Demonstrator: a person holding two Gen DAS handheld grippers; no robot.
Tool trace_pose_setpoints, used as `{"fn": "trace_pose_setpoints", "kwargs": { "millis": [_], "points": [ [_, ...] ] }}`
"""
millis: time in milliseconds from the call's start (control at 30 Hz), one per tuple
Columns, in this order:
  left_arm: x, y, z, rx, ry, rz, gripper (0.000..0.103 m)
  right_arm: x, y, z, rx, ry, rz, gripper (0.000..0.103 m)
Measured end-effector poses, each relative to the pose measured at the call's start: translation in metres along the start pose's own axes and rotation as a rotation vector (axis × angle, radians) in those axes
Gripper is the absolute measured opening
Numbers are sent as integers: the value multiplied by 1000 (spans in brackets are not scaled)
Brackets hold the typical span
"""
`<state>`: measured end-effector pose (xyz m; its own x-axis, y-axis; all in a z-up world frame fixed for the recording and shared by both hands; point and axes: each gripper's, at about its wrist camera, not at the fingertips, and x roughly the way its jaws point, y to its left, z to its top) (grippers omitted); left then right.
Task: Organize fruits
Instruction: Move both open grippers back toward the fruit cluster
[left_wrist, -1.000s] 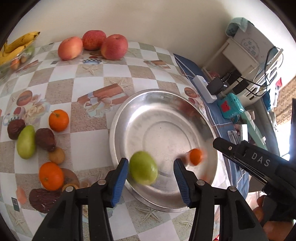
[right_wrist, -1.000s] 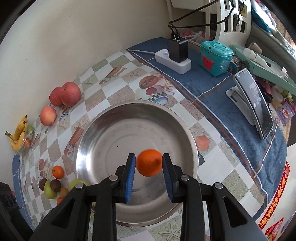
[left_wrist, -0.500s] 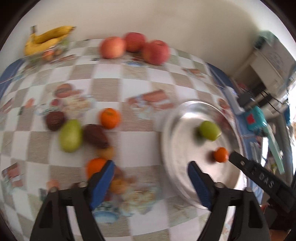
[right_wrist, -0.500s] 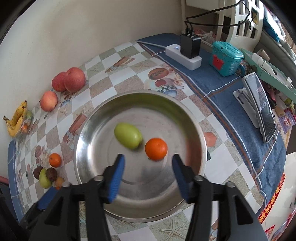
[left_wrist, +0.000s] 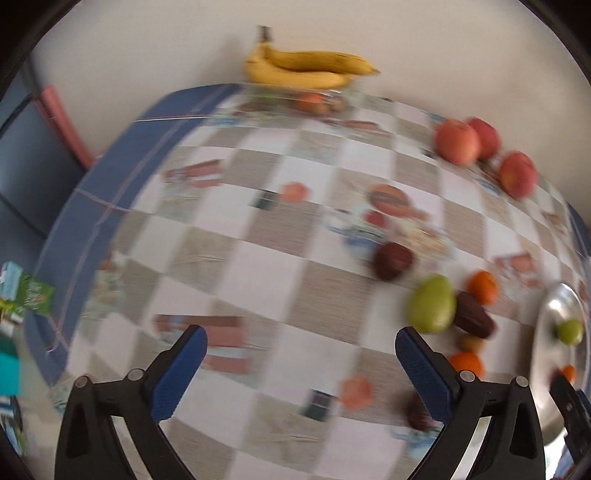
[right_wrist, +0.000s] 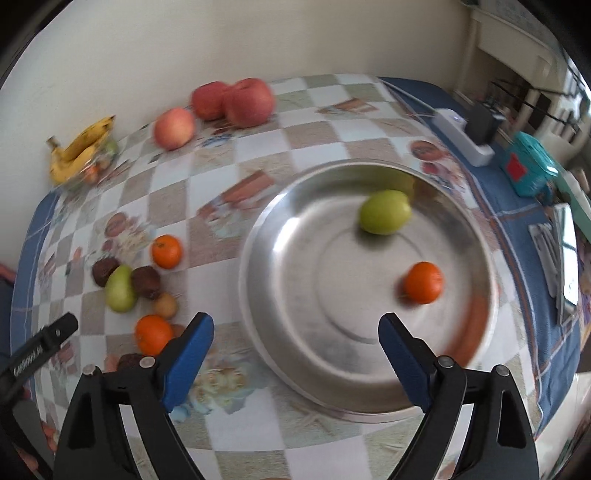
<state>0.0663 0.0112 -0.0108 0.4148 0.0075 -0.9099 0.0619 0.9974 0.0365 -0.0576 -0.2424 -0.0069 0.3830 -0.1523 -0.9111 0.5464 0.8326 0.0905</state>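
A steel pan (right_wrist: 258, 288) holds a green fruit (right_wrist: 385, 211) and an orange (right_wrist: 423, 282). My right gripper (right_wrist: 295, 319) hovers over the pan's near rim, its jaws opening with nothing between them. Left of the pan lies a loose cluster: a green pear (right_wrist: 120, 283), two oranges (right_wrist: 167, 251), dark brown fruits (right_wrist: 146, 281) and a small tan one (right_wrist: 165, 305). My left gripper (left_wrist: 299, 332) hangs over bare tablecloth, jaws opening and empty. The pear (left_wrist: 431, 303) and a brown fruit (left_wrist: 474, 320) lie just beyond its right finger, and the pan (left_wrist: 554, 314) sits at the right edge.
Three apples (right_wrist: 248, 101) and bananas (right_wrist: 79, 149) over a clear bowl stand at the back by the wall. A power strip (right_wrist: 467, 136), a teal box (right_wrist: 532, 166) and a phone stand (right_wrist: 561, 254) lie on the blue cloth to the right. The table's blue edge (left_wrist: 110, 177) falls off to the left.
Both grippers let go: the green fruit and the orange now lie loose in the pan. Both jaws widened. The left gripper swung left, away from the pan; the right one shifted left.
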Motion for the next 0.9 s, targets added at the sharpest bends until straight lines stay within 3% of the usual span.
{"fn": "trace_pose_setpoints", "kwargs": {
  "millis": [100,500,900],
  "points": [
    [-3,22,3,-38,-18,33,103,-3,21,-3,-27,-17,45,99],
    [-18,66,7,-162,-61,10,103,-14,76,-8,-145,-32,137,99],
    [4,32,-3,-83,52,-63,103,12,80,-17,-185,81,89,99]
  ]
}}
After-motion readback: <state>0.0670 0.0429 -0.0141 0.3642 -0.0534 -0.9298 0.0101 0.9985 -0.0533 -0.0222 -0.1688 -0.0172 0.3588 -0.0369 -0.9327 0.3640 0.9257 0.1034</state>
